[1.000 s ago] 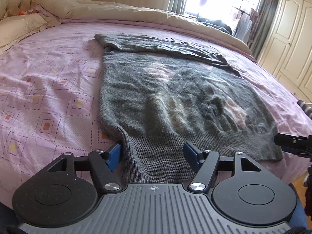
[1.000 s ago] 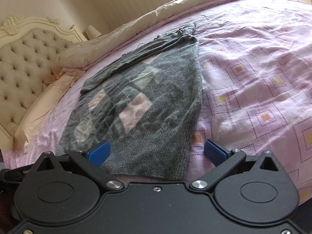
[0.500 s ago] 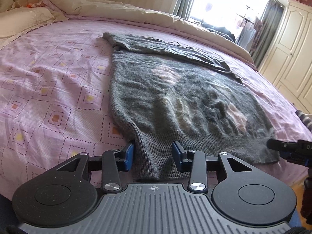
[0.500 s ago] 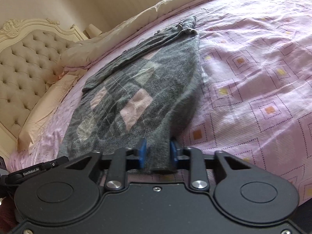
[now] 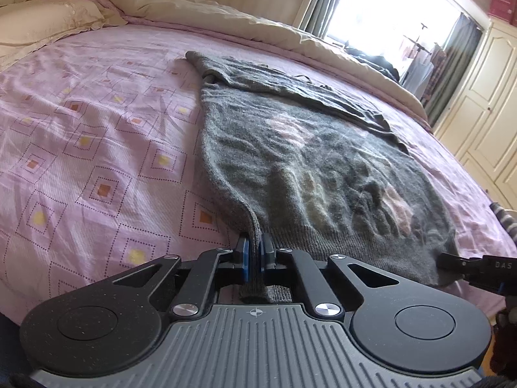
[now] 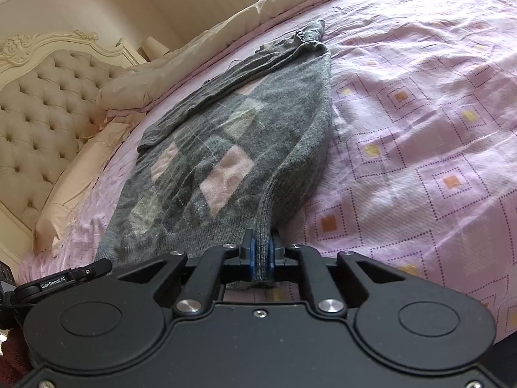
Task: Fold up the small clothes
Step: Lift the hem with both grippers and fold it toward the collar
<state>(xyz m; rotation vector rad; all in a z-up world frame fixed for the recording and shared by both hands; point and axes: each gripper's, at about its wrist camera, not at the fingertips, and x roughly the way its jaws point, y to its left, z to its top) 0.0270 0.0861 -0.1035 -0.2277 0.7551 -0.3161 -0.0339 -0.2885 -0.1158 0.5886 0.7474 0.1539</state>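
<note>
Grey knitted wool fills the middle of both my views: a sweater (image 5: 323, 161) with pale pink diamond patches lies spread flat on the bed (image 5: 80, 148), its ribbed hem toward me and its far end folded over into a narrow grey band. Under it is a lilac sheet printed with dotted squares and small yellow and orange centres.

On my left tongs (image 5: 254, 257) the blue pads have just been closing, and they now pinch the hem at its left corner; the knit bunches into a ridge that runs up from between the pads. My right tongs (image 6: 261, 253) have just been closing too, and they pinch the opposite hem corner, where the fabric is gathered into a thin upright fold and the sweater's edge lifts a little off the sheet just beyond it.

From the left view I can see the black tip of the other tool at the sweater's far hem corner, at the right edge of the picture. From the right view the left tool's black tip pokes in at the lower left.

Beyond the sweater a beige quilt (image 5: 258, 29) is heaped along the far side of the bed, with a tufted cream headboard (image 6: 42, 103) and a pillow (image 5: 42, 29) beside it. A bright window (image 5: 387, 9) with grey curtains and a cream wardrobe (image 5: 484, 103) stand past the bed.
</note>
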